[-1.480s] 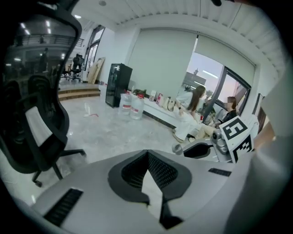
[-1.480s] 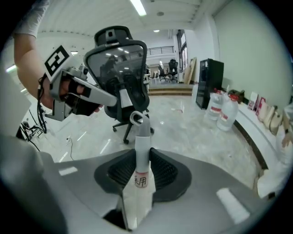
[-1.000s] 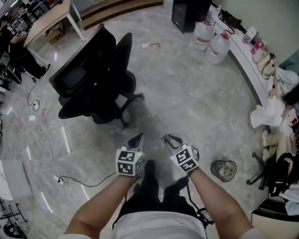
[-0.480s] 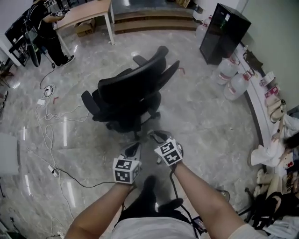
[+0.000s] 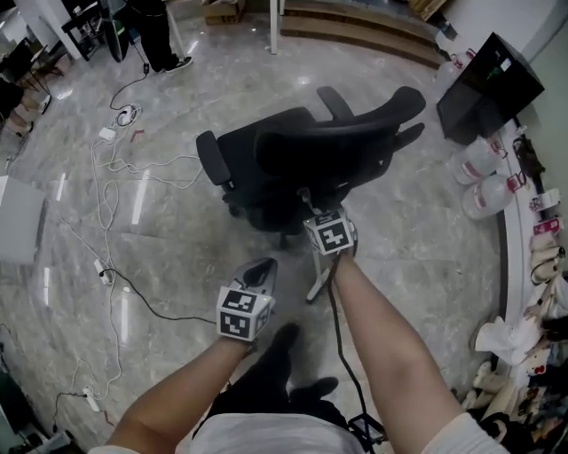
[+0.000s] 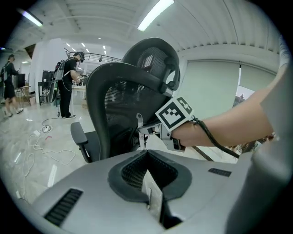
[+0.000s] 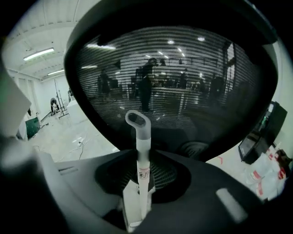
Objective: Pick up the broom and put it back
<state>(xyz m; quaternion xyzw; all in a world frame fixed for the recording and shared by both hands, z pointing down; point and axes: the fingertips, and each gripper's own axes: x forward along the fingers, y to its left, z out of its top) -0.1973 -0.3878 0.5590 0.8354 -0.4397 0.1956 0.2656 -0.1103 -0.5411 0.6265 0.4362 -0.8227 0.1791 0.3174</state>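
Observation:
My right gripper is shut on the broom's white handle, whose looped end points at the mesh back of a black office chair. In the head view the right gripper is almost against that chair, and the pale handle trails back under my forearm toward my feet. The broom's head is hidden. My left gripper hangs lower and to the left, shut with nothing in it. From the left gripper I see the right gripper and the handle's tip beside the chair.
White cables snake over the marble floor at the left. Water jugs and a black cabinet stand at the right, with clutter along the right wall. A person stands at the far side.
Both hands have moved across the floor to the office chair. The right gripper has gone further ahead and now sits at the chair's back, with the left trailing behind.

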